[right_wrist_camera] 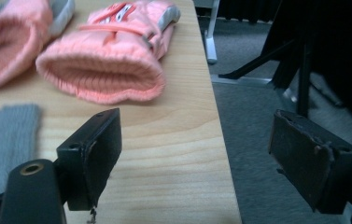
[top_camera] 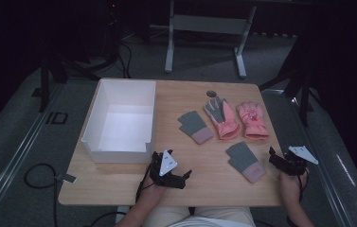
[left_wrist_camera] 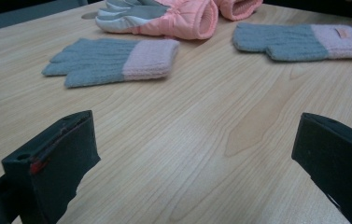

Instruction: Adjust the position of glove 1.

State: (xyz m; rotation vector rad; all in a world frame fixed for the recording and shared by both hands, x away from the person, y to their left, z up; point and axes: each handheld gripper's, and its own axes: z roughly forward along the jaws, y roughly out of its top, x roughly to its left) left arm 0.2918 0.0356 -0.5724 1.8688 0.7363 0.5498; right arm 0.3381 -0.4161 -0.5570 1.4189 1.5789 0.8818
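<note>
Two grey knit gloves with pink cuffs lie flat on the wooden table (top_camera: 176, 194): one (top_camera: 194, 126) mid-table, the other (top_camera: 245, 161) nearer the front right. Behind them lie two pink padded gloves, one palm up showing grey (top_camera: 223, 118), one with its pink back up (top_camera: 253, 120). My left gripper (top_camera: 183, 176) rests open near the front edge, pointing right over bare wood, and the grey glove (left_wrist_camera: 113, 60) lies ahead of it. My right gripper (top_camera: 272, 157) is open at the table's right edge, one jaw past the edge; a pink glove cuff (right_wrist_camera: 101, 77) lies ahead.
A white open box (top_camera: 119, 120), with nothing in it, stands at the table's left. A round hole (top_camera: 212, 93) sits near the far edge. Past the right edge the floor (right_wrist_camera: 257, 121) drops away. Table legs and dark stands are behind.
</note>
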